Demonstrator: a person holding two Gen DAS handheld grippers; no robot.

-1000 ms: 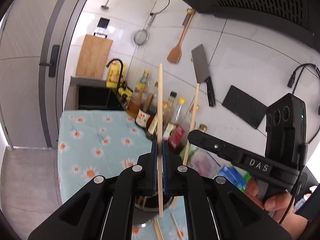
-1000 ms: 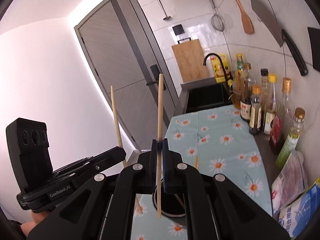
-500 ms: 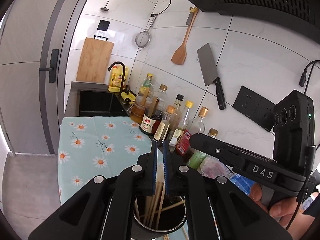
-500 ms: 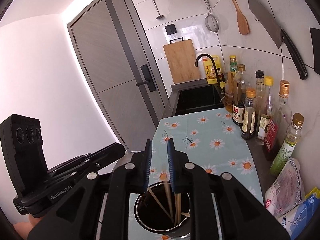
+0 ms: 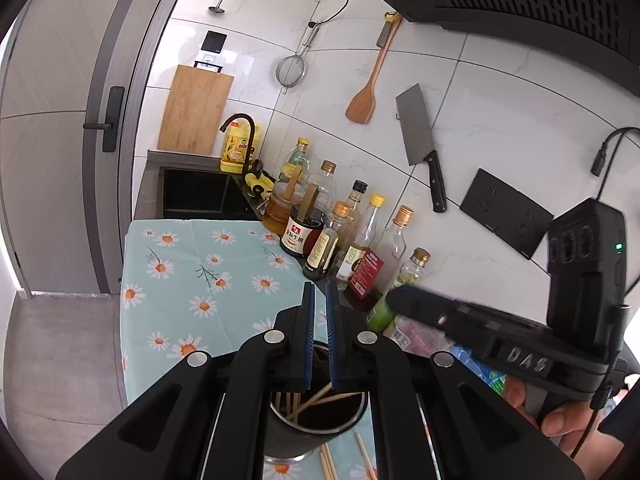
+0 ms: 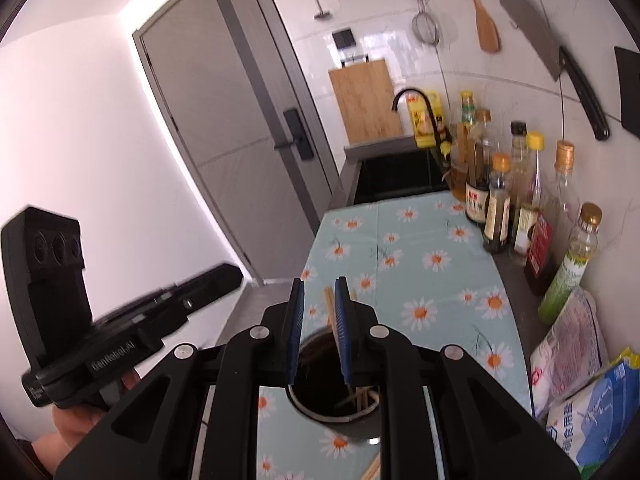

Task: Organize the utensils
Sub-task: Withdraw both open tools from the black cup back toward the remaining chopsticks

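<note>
Chopsticks [image 5: 362, 450] on counter [image 5: 192, 264]: light, stiff, slippery, we judged; mid-shaft grip; both tongs [image 5: 319, 336] [image 6: 319, 334] narrowly parted, empty.

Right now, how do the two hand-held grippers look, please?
Both are matte black, with angular linkage arms, silver round pivot bolts and blue ribbed pads on the fingers. The left hand-held gripper bears white "GenRobot.AI" lettering, seen from the right wrist. The right hand-held gripper bears "DAS", a small green light and a thin black cable.
</note>
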